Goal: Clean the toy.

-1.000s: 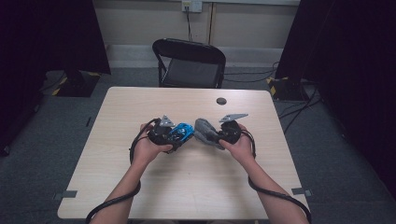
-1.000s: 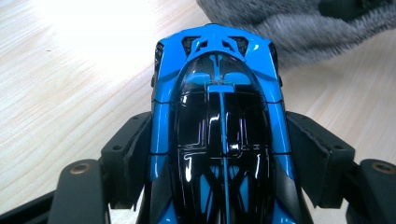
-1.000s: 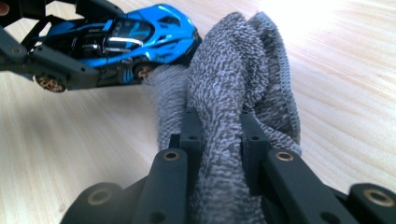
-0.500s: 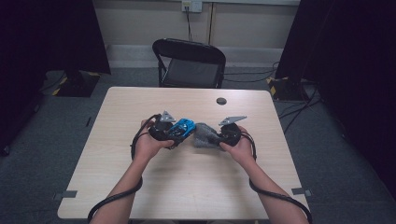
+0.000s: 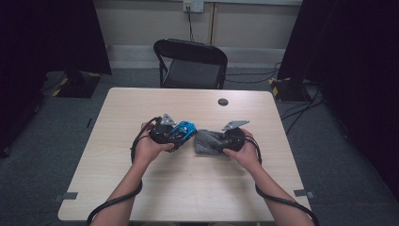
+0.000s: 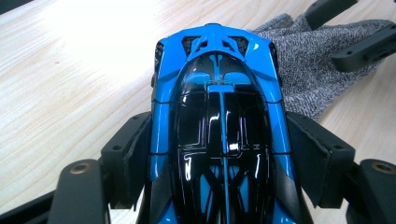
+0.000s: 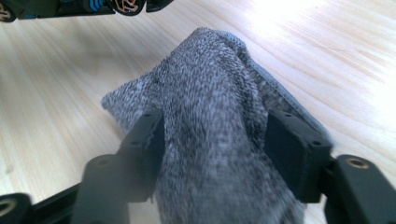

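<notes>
The left tool point(image 5: 184, 133) has a blue and black toy car point(image 5: 181, 131) clamped by its flanks; in the left gripper view the car point(image 6: 219, 126) runs straight out between the two black jaws, pads pressed on both sides of the body, roof glossy under the light. It sits just above the pale wooden tabletop point(image 5: 141, 188), near the middle.

Over to the right tool point(image 5: 211, 143): its jaws have just been opening, and a grey cloth point(image 5: 206, 141) lies between them. In the right gripper view the cloth point(image 7: 210, 121) humps up in a soft fold between the jaws, which stand at a middling width against its sides; whether the pads press on it, I cannot tell. The cloth rests on the tabletop just beside the car, right at its far end.

A small dark round disc point(image 5: 223, 101) lies well apart near the far edge, and a black folding chair point(image 5: 190, 63) stands beyond the tabletop.
</notes>
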A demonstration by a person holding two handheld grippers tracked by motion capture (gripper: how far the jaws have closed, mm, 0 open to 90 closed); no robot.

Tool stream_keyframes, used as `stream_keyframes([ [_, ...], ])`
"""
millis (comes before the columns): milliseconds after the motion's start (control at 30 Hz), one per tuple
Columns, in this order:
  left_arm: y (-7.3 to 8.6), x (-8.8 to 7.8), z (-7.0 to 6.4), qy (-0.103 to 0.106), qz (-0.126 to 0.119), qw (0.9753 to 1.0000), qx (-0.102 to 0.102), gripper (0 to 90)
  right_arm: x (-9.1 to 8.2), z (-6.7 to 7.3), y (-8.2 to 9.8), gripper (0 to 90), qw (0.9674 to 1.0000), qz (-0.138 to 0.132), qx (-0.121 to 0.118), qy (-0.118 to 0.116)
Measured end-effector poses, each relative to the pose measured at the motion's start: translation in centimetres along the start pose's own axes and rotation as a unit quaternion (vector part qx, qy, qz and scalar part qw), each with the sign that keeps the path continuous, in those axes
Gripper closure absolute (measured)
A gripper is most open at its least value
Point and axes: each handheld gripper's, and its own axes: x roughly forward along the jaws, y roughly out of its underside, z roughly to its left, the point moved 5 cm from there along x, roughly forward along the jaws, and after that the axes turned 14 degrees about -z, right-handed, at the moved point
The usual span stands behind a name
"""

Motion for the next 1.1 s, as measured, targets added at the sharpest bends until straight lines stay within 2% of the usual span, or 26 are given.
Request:
stream_keyframes([
  [67, -0.1, -0.1, -0.1, 0.002, 0.001, 1.0000, -0.002, 28.1, -0.5, -0.2, 0.2, 35.4, 0.9999, 0.001, -0.011, 0.003],
  [233, -0.5, -0.1, -0.1, 0.003, -0.003, 1.0000, 0.002, 28.1, -0.7, -0.6, 1.9, 34.7, 0.9996, 0.026, -0.010, 0.008],
  [333, -0.7, 0.0, -0.3, 0.007, -0.002, 1.0000, 0.003, 28.1, -0.3, -0.7, 2.7, 46.4, 0.9992, 0.029, -0.024, 0.013],
  [367, -0.7, 0.1, -0.4, 0.009, -0.002, 1.0000, 0.002, 28.1, -0.2, -0.7, 2.7, 53.3, 0.9992, 0.026, -0.025, 0.018],
  [400, -0.8, 0.1, -0.4, 0.009, -0.001, 1.0000, 0.002, 28.1, -0.2, -0.8, 2.6, 68.1, 0.9991, 0.029, -0.022, 0.022],
  [500, -1.0, 0.1, -0.5, 0.010, -0.004, 0.9999, 0.006, 28.1, 0.0, -0.7, 2.1, 76.5, 0.9981, 0.050, -0.017, 0.030],
  [567, -1.2, 0.0, -0.6, 0.011, -0.007, 0.9999, 0.005, 28.1, 0.1, -0.7, 1.5, 78.0, 0.9983, 0.046, -0.009, 0.033],
  [633, -1.4, 0.0, -0.7, 0.014, -0.011, 0.9998, 0.005, 28.1, 0.1, -0.9, 0.9, 78.4, 0.9986, 0.031, 0.011, 0.042],
  [733, -1.6, 0.0, -1.0, 0.017, -0.012, 0.9997, 0.008, 28.1, 0.1, -0.8, -0.4, 78.7, 0.9990, -0.005, 0.028, 0.035],
  [900, -1.8, 0.3, -0.8, 0.015, -0.015, 0.9998, 0.003, 28.1, 0.4, 0.9, -1.4, 78.9, 0.9997, -0.015, 0.019, -0.004],
  [1100, -1.6, 0.6, -0.9, 0.014, -0.012, 0.9998, 0.000, 28.1, 0.7, 2.1, -1.8, 79.4, 0.9989, -0.024, 0.018, -0.035],
])
